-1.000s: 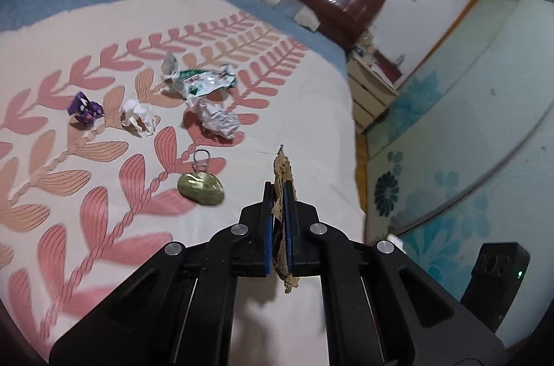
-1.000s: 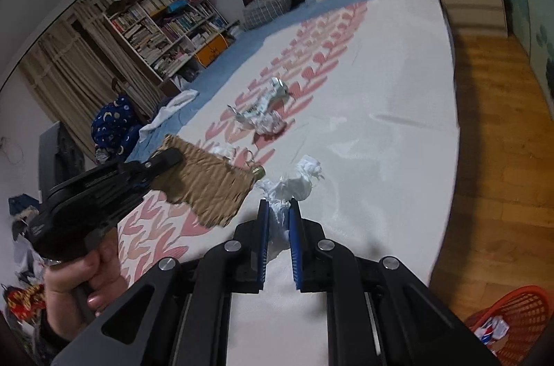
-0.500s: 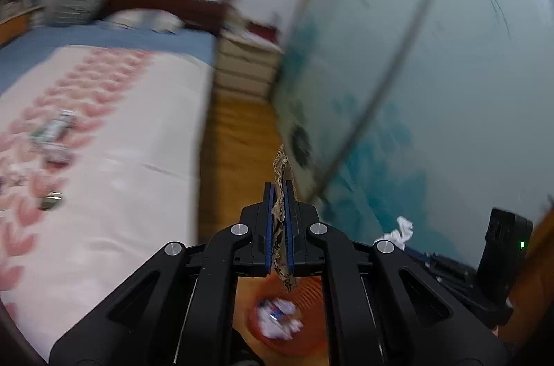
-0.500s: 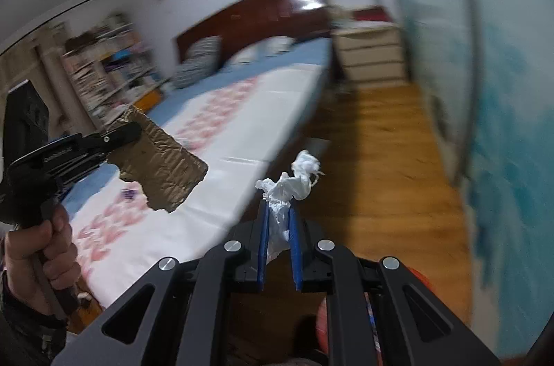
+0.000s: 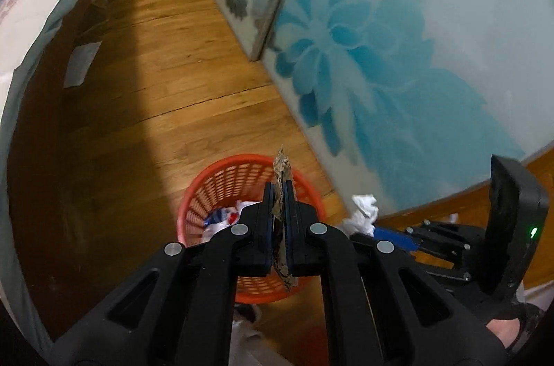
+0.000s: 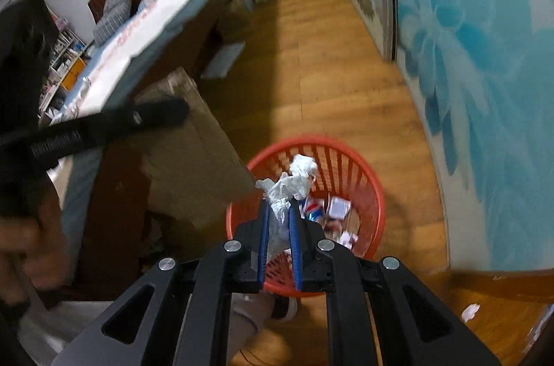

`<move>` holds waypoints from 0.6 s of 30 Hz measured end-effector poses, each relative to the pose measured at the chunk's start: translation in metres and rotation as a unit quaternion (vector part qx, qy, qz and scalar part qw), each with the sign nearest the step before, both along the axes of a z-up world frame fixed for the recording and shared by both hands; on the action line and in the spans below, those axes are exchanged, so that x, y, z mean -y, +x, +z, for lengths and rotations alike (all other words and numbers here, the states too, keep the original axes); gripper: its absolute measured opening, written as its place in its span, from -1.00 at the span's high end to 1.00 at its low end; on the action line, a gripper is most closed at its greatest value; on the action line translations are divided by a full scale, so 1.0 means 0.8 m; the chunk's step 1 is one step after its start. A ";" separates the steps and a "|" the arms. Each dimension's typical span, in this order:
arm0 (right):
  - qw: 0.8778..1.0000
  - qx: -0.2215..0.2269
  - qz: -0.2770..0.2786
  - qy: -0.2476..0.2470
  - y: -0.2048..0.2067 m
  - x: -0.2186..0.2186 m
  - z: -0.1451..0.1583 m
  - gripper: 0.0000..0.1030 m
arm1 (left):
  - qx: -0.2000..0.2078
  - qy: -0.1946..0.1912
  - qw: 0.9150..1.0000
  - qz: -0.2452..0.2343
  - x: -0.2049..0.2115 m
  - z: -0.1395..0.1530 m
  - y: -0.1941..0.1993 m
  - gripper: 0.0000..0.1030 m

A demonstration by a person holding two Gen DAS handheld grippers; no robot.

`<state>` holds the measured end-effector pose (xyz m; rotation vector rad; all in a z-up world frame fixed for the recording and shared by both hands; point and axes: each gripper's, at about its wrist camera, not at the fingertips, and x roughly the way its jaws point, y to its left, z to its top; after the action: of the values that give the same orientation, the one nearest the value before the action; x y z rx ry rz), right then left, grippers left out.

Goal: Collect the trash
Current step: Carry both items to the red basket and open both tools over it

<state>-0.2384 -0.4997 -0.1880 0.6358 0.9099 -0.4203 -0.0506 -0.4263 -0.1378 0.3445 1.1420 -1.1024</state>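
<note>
Both grippers above the basket (image 6: 375,193), ready to drop: left gripper (image 5: 282,189) clamped on cardboard (image 5: 281,165), right gripper (image 6: 279,210) on tissue (image 6: 294,182).

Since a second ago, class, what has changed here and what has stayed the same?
Both grippers swung from the bed to above the orange basket. The left gripper still clamps the cardboard; the right gripper still pinches the white tissue. Nothing has been dropped.

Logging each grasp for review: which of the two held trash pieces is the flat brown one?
The torn cardboard piece, clamped edge-on in the left gripper. The right gripper holds a crumpled white tissue instead.
</note>
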 end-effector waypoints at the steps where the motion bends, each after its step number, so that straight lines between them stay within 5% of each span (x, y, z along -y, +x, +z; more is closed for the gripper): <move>1: 1.000 -0.005 0.002 0.006 0.003 -0.002 -0.010 0.76 | -0.010 0.007 1.000 0.002 0.001 -0.006 0.003 0.90; 18: 1.000 -0.005 -0.005 0.008 0.035 -0.008 -0.026 0.62 | -0.001 0.034 0.999 -0.020 0.012 -0.021 -0.016 0.89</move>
<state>-0.2107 -0.4936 -0.2086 0.6526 0.9214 -0.4256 -0.0633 -0.4359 -0.1545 0.4204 1.1807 -1.1019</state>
